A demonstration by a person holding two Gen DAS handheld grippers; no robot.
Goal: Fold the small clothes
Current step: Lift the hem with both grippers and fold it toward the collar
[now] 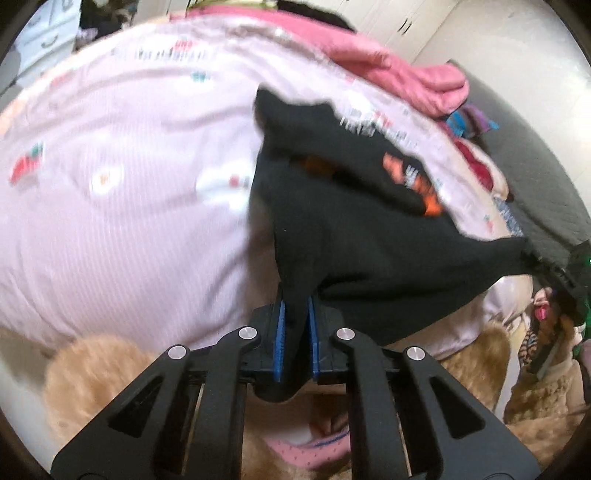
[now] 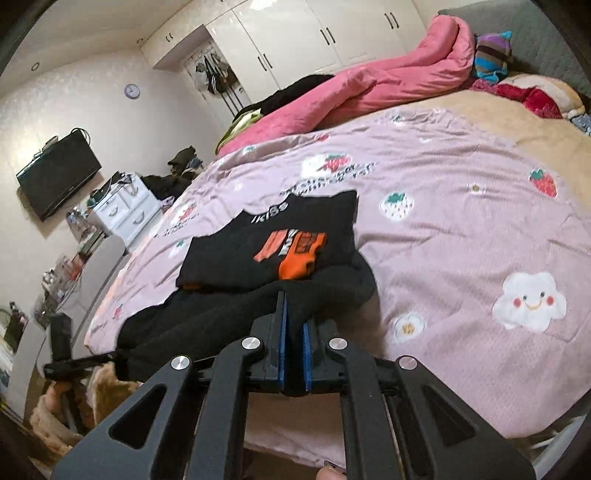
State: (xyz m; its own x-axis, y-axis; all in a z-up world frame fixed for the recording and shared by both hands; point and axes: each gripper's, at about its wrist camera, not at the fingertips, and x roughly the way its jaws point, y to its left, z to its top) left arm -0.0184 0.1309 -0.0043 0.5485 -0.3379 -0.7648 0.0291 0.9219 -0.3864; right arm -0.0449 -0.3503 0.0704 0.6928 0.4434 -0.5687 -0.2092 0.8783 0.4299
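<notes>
The left tongs point(image 1: 295, 314) are pinched tight on the near edge of a black shirt point(image 1: 369, 258). The right tongs point(image 2: 293, 321) are likewise clamped on that edge of the shirt point(image 2: 240, 254). Its near part hangs lifted between them; the rest, with an orange print, lies on a pink bedspread point(image 2: 461, 221). Beyond are a pink quilt point(image 2: 369, 85), white wardrobes point(image 2: 295, 33) and a wall TV point(image 2: 59, 173).

Left tongs point(image 1: 295, 314) clamped on seemingly lifted black garment point(image 1: 354, 243).
</notes>
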